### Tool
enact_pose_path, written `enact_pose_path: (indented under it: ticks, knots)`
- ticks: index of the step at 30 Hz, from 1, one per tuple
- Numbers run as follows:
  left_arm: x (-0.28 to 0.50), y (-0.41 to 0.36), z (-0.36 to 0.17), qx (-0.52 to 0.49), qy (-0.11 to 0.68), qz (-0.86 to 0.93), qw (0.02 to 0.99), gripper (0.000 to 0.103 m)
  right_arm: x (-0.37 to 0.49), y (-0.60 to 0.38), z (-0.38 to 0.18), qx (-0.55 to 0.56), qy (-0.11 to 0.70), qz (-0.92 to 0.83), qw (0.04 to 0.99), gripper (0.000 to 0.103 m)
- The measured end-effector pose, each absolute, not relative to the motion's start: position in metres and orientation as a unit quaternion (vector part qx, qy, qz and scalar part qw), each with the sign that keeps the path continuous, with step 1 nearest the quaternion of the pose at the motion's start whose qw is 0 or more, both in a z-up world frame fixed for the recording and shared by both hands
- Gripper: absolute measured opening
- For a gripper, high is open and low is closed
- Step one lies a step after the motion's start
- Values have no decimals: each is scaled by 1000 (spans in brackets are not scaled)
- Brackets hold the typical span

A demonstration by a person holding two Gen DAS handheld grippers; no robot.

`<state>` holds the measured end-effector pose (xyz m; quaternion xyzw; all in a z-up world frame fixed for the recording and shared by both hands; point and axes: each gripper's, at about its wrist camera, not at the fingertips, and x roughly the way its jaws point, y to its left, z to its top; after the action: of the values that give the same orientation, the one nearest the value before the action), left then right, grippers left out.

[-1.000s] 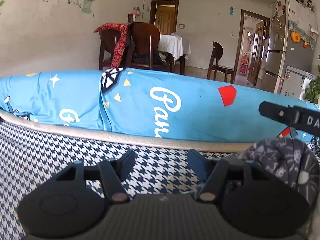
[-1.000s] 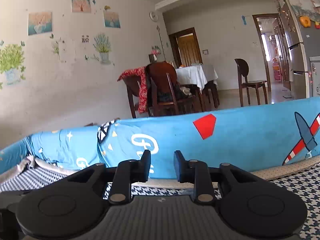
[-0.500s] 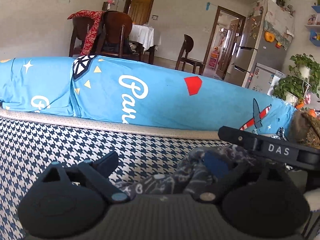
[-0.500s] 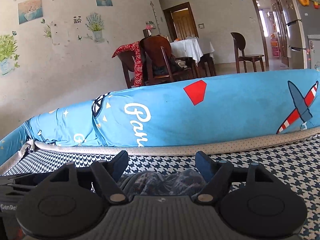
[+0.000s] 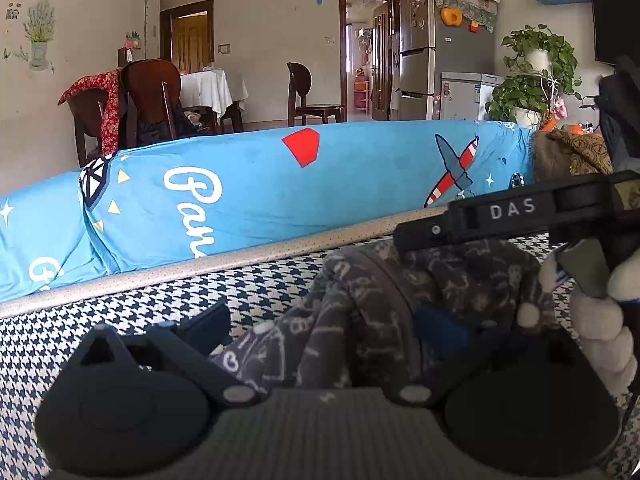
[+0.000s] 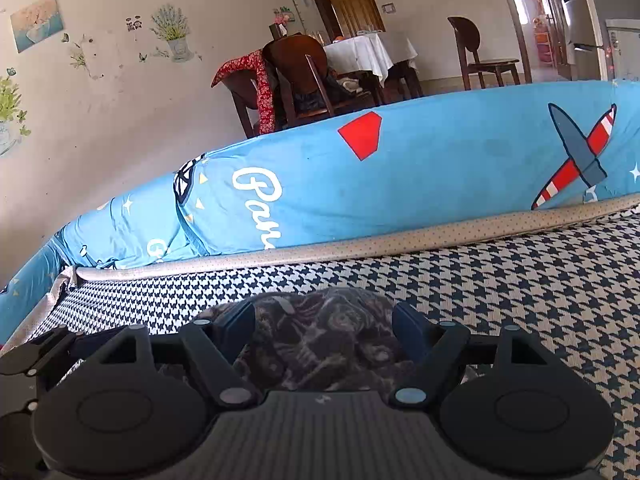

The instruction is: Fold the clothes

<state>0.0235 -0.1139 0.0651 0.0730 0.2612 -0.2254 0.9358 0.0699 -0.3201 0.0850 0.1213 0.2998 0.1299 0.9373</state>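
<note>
A crumpled dark grey garment with a pale print lies on the houndstooth cover. My left gripper is open wide, with the garment bunched between its fingers and its pads apart from the cloth. In the left wrist view the right gripper's black body marked DAS crosses above the garment, held by a white-gloved hand. In the right wrist view my right gripper is also open, and the garment sits as a low mound between its fingers.
A long blue printed bolster runs along the far side behind a beige piped edge. Houndstooth cover stretches to the right. Beyond are dining chairs, a table, a fridge and potted plants.
My right gripper went from nearly shut to wide open and dropped over the garment. My left gripper swung right from bare cover until the garment lay between its fingers.
</note>
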Motion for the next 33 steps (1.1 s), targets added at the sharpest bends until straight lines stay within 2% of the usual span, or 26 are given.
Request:
enact_pose_path:
  ticks: [2, 6, 8, 14, 18, 21, 23, 24, 26, 29, 33]
  knots:
    - [23, -114, 62, 74, 265, -225, 935, 103, 66, -325, 83, 124, 309, 133, 933, 88]
    - [21, -117, 55, 83, 273, -225, 932, 103, 60, -334, 78, 130, 323, 121, 930, 92]
    - [21, -119, 51, 88, 279, -228, 929, 103, 61, -338, 73, 143, 335, 121, 924, 102]
    - [18, -133, 34, 117, 300, -242, 915, 103, 76, -344, 34, 219, 402, 124, 880, 103]
    - [19, -142, 22, 134, 308, -232, 913, 103, 79, -343, 25, 227, 400, 123, 879, 102]
    - [22, -144, 19, 132, 308, -221, 916, 102, 80, -341, 26, 228, 390, 131, 883, 85]
    - [21, -146, 19, 131, 300, -216, 920, 94, 80, -339, 28, 231, 379, 141, 885, 56]
    - [21, -147, 20, 131, 297, -214, 921, 92, 80, -338, 30, 233, 373, 145, 886, 49]
    - [20, -148, 21, 129, 290, -210, 925, 85, 80, -334, 34, 237, 362, 152, 888, 30]
    - [17, -149, 24, 128, 276, -197, 932, 77, 82, -329, 41, 240, 348, 164, 891, 23]
    - [13, -153, 32, 129, 248, -170, 945, 74, 83, -331, 52, 262, 322, 184, 891, 19]
